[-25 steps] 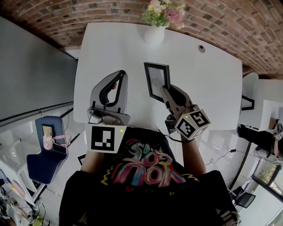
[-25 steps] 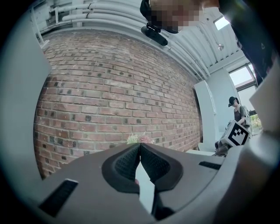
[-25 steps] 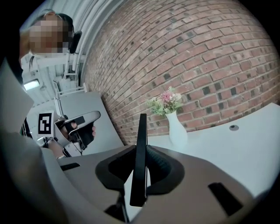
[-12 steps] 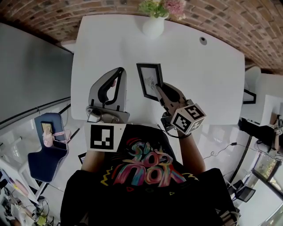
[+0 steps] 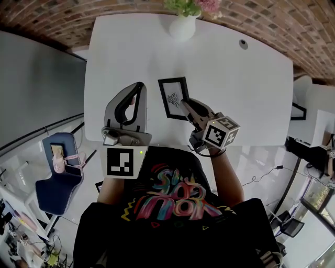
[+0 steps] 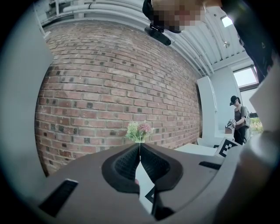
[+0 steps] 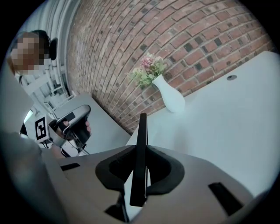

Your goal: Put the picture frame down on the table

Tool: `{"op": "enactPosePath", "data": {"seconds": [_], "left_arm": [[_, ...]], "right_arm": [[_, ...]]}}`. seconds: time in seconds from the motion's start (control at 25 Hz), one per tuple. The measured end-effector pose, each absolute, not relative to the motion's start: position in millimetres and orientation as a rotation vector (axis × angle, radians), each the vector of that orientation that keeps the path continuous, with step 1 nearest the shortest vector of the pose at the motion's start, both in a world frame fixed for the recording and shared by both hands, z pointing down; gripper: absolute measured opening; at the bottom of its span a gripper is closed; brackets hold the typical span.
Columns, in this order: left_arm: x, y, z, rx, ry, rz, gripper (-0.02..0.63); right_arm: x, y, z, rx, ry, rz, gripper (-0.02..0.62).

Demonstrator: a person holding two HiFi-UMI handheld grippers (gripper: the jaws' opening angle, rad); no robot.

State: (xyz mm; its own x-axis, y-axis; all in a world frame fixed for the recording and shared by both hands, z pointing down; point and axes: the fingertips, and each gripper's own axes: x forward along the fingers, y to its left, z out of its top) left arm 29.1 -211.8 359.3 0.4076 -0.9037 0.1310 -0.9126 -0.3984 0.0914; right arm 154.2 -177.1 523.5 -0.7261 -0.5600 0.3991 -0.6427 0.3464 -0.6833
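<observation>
Now — white table (image 5: 251, 78), brick wall (image 6: 109, 87) | right gripper (image 5: 184, 103) clamps picture frame (image 5: 170, 92), perhaps tilted | left gripper (image 5: 138, 86) closed

A: What stands at the far end?
B: A white vase (image 5: 182, 27), upright, holding pink and green flowers (image 5: 191, 5). Behind it runs a red brick wall (image 7: 197, 35).
A: And off to the sides?
B: At lower left, a blue chair (image 5: 58, 180). In the left gripper view, a person in a dark cap (image 6: 239, 114) stands near a window (image 6: 246, 77).
</observation>
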Motion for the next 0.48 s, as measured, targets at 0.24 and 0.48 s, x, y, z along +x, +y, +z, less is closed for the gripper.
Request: {"op": "enactPosePath", "data": {"seconds": [0.24,0.48], "left_arm": [[29,-211,362,2.506,-1.639,0.085,0.025],[26,-209,360,2.509,-1.644,0.091,0.025]], "right_arm": [[159,-178,552,1.090,-2.445,1.549,0.091],[162,-186,574,1.091,-2.425,1.771,0.091]]}}
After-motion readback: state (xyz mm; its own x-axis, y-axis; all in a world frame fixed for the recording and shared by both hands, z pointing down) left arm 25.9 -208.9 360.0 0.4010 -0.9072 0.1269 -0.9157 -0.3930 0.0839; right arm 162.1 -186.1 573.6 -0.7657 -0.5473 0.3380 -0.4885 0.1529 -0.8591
